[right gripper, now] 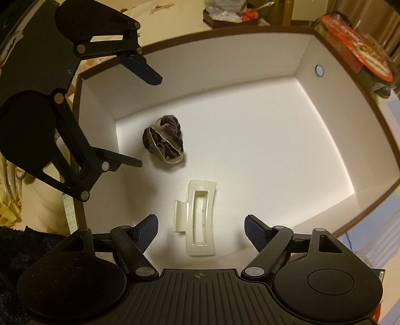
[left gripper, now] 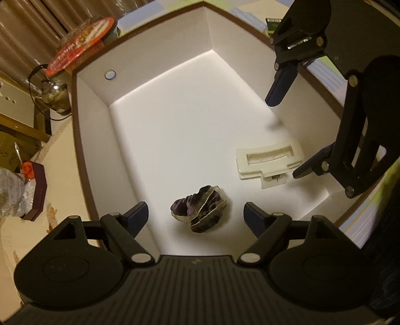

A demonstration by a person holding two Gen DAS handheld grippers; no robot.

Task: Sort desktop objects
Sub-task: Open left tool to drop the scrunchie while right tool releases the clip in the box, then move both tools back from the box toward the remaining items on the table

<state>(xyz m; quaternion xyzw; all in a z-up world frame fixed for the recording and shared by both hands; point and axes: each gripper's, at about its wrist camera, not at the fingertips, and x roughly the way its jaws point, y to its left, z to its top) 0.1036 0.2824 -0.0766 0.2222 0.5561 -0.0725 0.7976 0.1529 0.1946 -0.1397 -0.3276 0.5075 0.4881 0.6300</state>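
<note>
A white box with a brown rim (left gripper: pixel 160 82) (right gripper: pixel 332 105) holds two items on its floor. One is a dark purple scrunchie with pale trim (left gripper: pixel 200 208) (right gripper: pixel 163 142); the other is a cream hair claw clip (left gripper: pixel 268 161) (right gripper: pixel 201 220). My left gripper (left gripper: pixel 196 220) (right gripper: pixel 147 120) hangs open above the box, straddling the scrunchie without touching it. My right gripper (right gripper: pixel 201 233) (left gripper: pixel 287 136) is also open, above the clip, with nothing between its fingers.
Beyond the box sit a round red-lidded tin (left gripper: pixel 82 45) (right gripper: pixel 357 55), a metal teapot (left gripper: pixel 53 95), and a dark red tray with wrapped items (left gripper: pixel 32 190) (right gripper: pixel 230 15). The beige tabletop (left gripper: pixel 62 155) surrounds the box; papers (left gripper: pixel 327 75) lie on the other side.
</note>
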